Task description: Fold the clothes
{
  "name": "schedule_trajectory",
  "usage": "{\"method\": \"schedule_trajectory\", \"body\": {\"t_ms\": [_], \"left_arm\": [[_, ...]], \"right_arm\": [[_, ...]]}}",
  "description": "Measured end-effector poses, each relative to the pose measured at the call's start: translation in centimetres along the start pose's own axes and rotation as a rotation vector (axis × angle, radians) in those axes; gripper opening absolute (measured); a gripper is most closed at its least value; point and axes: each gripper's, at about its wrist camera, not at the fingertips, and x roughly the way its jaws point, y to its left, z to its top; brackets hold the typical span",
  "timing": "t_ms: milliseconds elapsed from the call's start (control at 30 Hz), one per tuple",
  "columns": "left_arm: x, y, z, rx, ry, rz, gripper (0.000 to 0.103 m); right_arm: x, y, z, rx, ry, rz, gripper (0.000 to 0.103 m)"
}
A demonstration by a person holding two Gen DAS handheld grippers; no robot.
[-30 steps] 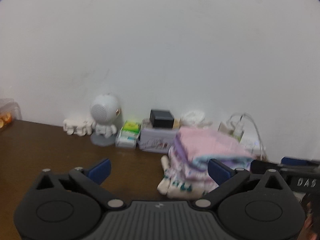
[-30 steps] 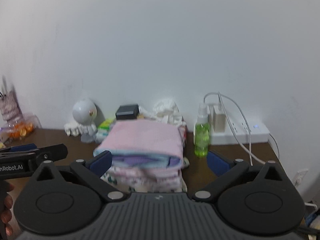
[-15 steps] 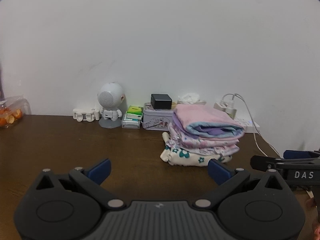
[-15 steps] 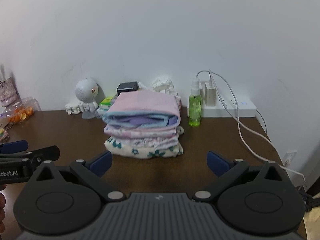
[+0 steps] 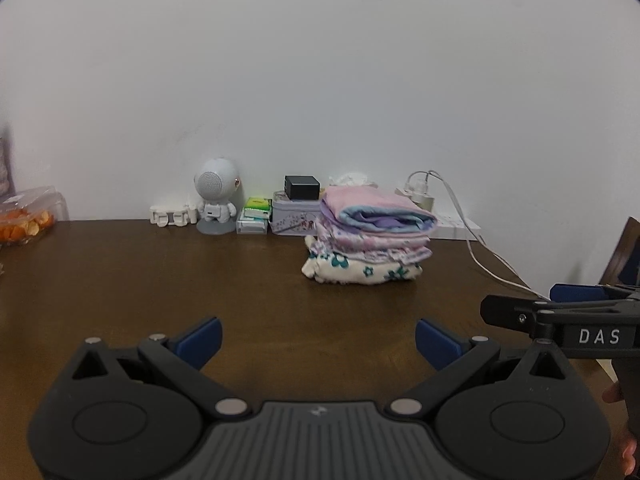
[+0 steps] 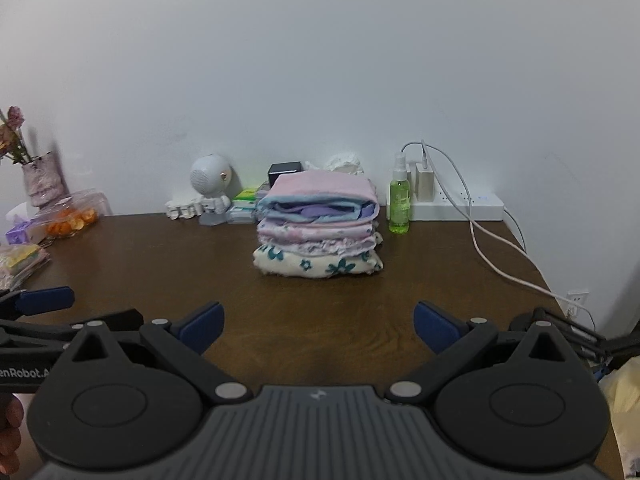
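Observation:
A stack of folded clothes (image 5: pixel 370 236) sits on the brown table (image 5: pixel 160 280) near the back wall, pink and purple on top, a white flowered piece at the bottom. It also shows in the right wrist view (image 6: pixel 318 226). My left gripper (image 5: pixel 318 340) is open and empty, well in front of the stack over the table. My right gripper (image 6: pixel 318 326) is open and empty, also well back from the stack. The right gripper shows side-on in the left wrist view (image 5: pixel 560 316), the left gripper in the right wrist view (image 6: pixel 40 312).
Along the wall stand a white robot figure (image 5: pixel 216 204), a tin with a black box (image 5: pixel 296 208), a green spray bottle (image 6: pixel 400 200) and a power strip (image 6: pixel 460 206) with a white cable (image 6: pixel 500 260). Oranges in a bag (image 6: pixel 68 220) and a vase (image 6: pixel 40 176) are at the left.
Both grippers have pulled back from the stack toward the front of the table. The stack looks smaller and farther away. Both stay open.

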Motion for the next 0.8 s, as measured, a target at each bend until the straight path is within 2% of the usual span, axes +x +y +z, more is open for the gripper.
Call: {"method": "schedule_trajectory", "body": {"t_ms": [167,333,500,800], "left_arm": [[-3.3,-0.2,-2.4,0.015,-0.021,0.003,0.103],[-6.5,0.4,-5.3,-0.029,0.004,-0.030,0.103],[-9.6,0.8,-8.2,-0.006,0.046,-0.039,0.103],[-16.0,1.7,-12.2,-0.040,0.029,-0.047,0.103]], "right_arm": [[-3.6,1.4,-2.6,-0.030,-0.009,-0.003,0.103],[-7.5,2.5,-5.3,-0.040,-0.011,-0.003,0.103],[-10.7,3.4,-8.3,-0.057,0.007,0.007,0.103],[-16.2,4.7,-12.7,-0.036,0.020,0.034,0.103]]}}
